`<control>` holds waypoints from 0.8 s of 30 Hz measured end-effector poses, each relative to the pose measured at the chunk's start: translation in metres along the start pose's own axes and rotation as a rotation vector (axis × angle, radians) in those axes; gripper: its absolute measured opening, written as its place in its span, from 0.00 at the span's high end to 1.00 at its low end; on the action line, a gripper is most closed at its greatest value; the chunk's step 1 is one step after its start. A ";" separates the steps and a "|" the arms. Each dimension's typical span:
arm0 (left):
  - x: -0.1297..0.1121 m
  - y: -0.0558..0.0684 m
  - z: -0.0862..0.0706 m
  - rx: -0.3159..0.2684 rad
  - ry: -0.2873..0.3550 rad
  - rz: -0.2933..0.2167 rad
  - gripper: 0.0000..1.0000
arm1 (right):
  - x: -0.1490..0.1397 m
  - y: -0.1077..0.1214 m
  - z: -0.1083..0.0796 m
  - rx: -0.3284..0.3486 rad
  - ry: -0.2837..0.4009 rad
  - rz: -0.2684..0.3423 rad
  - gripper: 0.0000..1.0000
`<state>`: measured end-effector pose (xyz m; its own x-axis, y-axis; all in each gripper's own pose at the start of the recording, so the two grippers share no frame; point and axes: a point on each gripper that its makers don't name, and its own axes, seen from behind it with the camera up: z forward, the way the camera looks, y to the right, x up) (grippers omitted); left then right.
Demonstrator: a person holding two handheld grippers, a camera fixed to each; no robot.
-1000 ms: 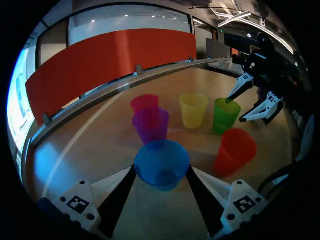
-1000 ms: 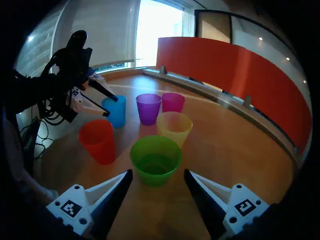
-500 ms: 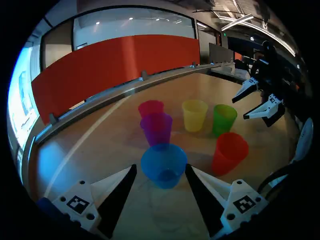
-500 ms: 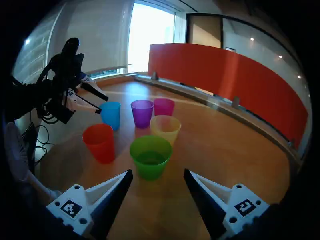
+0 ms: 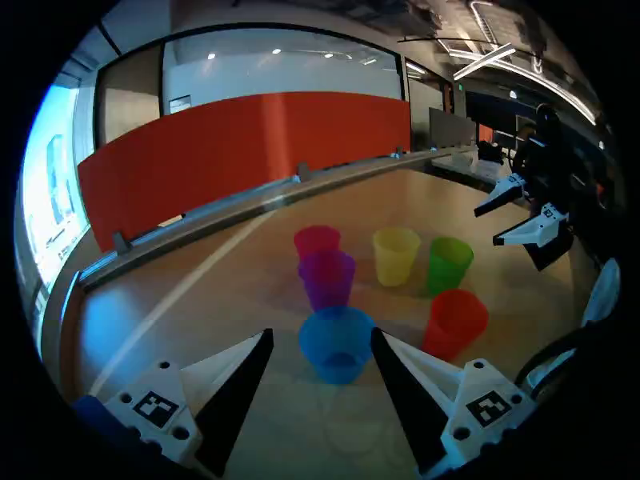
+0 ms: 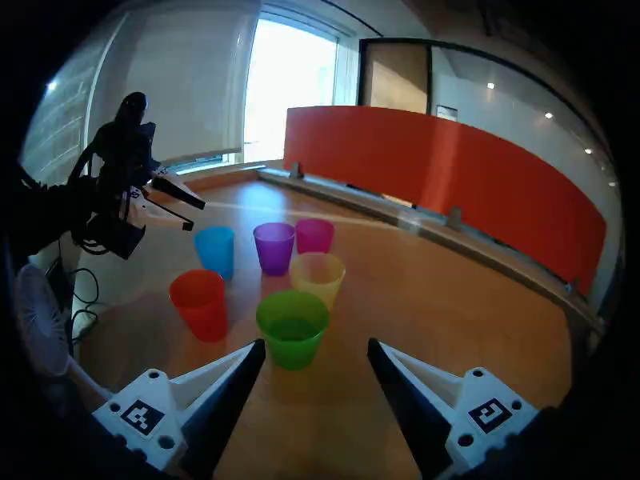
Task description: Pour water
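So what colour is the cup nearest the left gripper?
Blue cup; left gripper view shows it best.

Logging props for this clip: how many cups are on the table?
6. In the right gripper view: green cup nearest, red cup left of it, yellow cup behind it; blue cup, purple cup, pink cup along the back. None seems hidden.

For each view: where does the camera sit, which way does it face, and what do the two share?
Left gripper view: rides the left gripper, facing the blue cup ahead of its open jaws; right gripper farther off, right.
Right gripper view: rides the right gripper, facing the green cup ahead of its open jaws; left gripper farther off, left.
Shared: both cups, both grippers, the red panel.
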<state>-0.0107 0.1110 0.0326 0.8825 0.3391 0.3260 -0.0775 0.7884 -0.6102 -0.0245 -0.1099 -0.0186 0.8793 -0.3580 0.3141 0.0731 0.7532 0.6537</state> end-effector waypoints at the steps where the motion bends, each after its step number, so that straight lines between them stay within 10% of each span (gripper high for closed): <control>1: 0.005 -0.004 -0.004 0.017 0.022 -0.010 0.10 | 0.004 0.000 -0.001 -0.009 0.014 0.002 0.01; 12: 0.041 -0.050 -0.053 0.224 0.268 -0.175 0.10 | 0.048 0.024 -0.028 -0.216 0.189 -0.004 0.01; 24: 0.043 -0.073 -0.105 0.436 0.448 -0.279 0.10 | 0.070 0.059 -0.078 -0.502 0.377 0.066 0.01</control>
<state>0.0812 0.0143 0.0148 0.9961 -0.0780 0.0410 0.0839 0.9820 -0.1691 0.0782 -0.0477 -0.0114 0.9882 -0.1519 0.0182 0.1448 0.9671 0.2093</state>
